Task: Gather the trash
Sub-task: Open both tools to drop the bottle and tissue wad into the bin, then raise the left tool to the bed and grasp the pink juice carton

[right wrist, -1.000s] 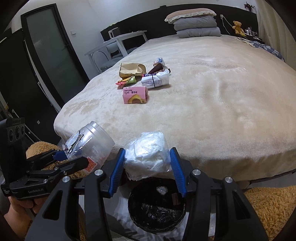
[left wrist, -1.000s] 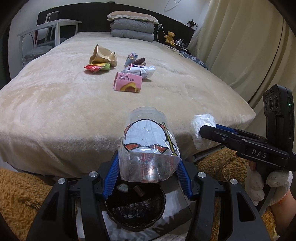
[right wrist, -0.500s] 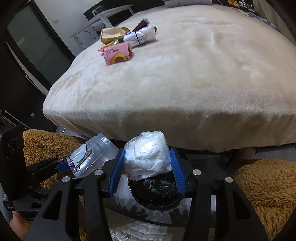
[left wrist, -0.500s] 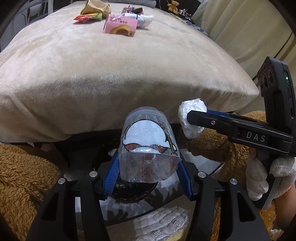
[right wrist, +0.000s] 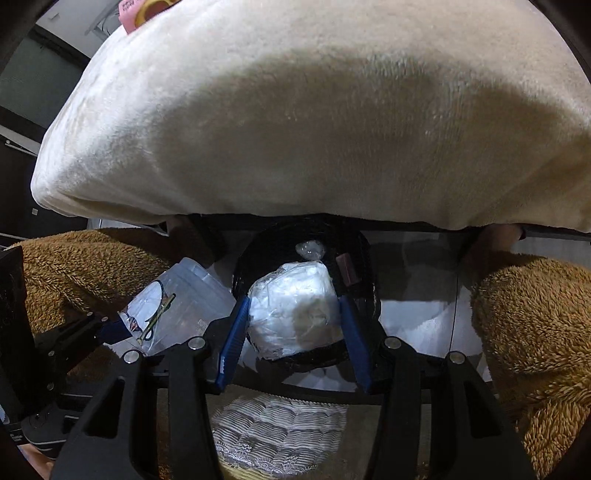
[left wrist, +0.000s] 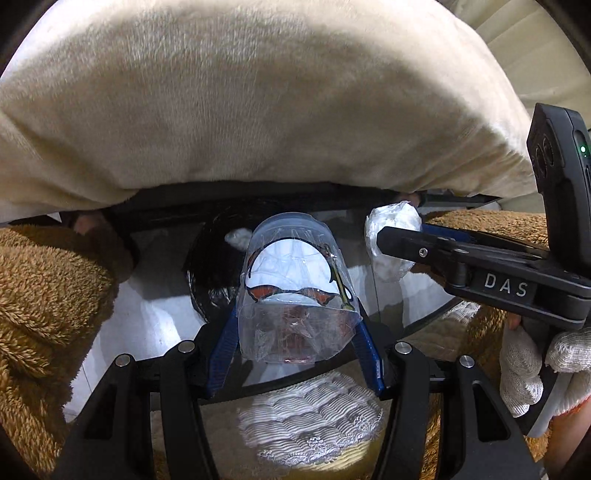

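My left gripper (left wrist: pixel 293 325) is shut on a clear plastic jar (left wrist: pixel 295 291) with a white and red label, pointing steeply down. Just beyond the jar lies the black-lined trash bin (left wrist: pixel 207 273), partly hidden by it. My right gripper (right wrist: pixel 291 314) is shut on a white crumpled plastic wad (right wrist: pixel 291 310), held directly over the bin (right wrist: pixel 266 247). Inside the bin lie a small clear wrapper (right wrist: pixel 309 249) and a brown piece (right wrist: pixel 345 269). The right gripper with its wad (left wrist: pixel 391 240) shows at right in the left wrist view; the jar (right wrist: pixel 173 302) shows at left in the right wrist view.
The beige plush bed (left wrist: pixel 258 92) overhangs just behind the bin. Brown fluffy rugs (left wrist: pixel 48 295) (right wrist: pixel 532 332) flank the pale floor on both sides. A white lace slipper (left wrist: pixel 310 421) lies below the grippers. A gloved hand (left wrist: pixel 532 369) holds the right gripper. A pink carton (right wrist: pixel 144 7) sits on the bed.
Both grippers have dropped and tipped downward toward the bin, keeping hold of the jar and the wad. The bed top with its trash has slid out of view.
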A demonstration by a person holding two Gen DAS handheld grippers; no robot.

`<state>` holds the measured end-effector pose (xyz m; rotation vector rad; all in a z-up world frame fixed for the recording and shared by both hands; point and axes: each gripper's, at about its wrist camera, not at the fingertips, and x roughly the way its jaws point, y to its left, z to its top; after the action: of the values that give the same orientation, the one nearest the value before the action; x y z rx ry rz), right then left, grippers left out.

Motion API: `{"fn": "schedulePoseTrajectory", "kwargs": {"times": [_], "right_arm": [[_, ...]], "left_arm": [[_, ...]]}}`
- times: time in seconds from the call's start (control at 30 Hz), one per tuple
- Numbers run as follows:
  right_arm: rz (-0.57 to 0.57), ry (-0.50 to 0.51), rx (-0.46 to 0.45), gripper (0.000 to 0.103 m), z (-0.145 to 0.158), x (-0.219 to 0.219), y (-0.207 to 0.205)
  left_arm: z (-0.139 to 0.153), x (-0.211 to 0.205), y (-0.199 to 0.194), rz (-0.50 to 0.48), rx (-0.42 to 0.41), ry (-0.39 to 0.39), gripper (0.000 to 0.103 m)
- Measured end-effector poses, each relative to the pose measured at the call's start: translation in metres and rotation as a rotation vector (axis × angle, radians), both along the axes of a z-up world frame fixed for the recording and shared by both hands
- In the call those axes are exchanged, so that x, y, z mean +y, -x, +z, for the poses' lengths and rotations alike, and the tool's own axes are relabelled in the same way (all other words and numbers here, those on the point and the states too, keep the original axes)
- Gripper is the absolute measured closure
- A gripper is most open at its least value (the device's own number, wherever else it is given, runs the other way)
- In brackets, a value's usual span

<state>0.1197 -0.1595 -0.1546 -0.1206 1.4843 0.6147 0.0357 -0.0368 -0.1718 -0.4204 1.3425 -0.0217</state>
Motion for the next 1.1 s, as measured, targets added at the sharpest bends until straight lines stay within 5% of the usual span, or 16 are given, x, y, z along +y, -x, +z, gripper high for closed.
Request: {"fn": "schedulePoseTrajectory", "kwargs": {"times": [0.3,0.47,0.67,1.1], "right_arm": [[0.000,0.001,0.003,0.051,-0.004,-0.003,0.000],[-0.042,-0.024,0.001,0.036,0.000,-0.010,-0.005],[-0.066,-0.036,0.010,0.035,0.003,-0.012,-0.009],[-0.057,-0.106,-0.091,0.035,0.031,-0.016,0.001]], "left_arm": [[-0.001,0.002,0.001,0.012,0.026,0.012,0.043],[-0.002,0.004,0.000,0.016,0.025,0.019,0.036],[-0.001,0.006,0.000,0.021,0.018,0.017,0.035],[0.022,0.012,0.010,0.025,-0.098,-0.007,0.035]]}}
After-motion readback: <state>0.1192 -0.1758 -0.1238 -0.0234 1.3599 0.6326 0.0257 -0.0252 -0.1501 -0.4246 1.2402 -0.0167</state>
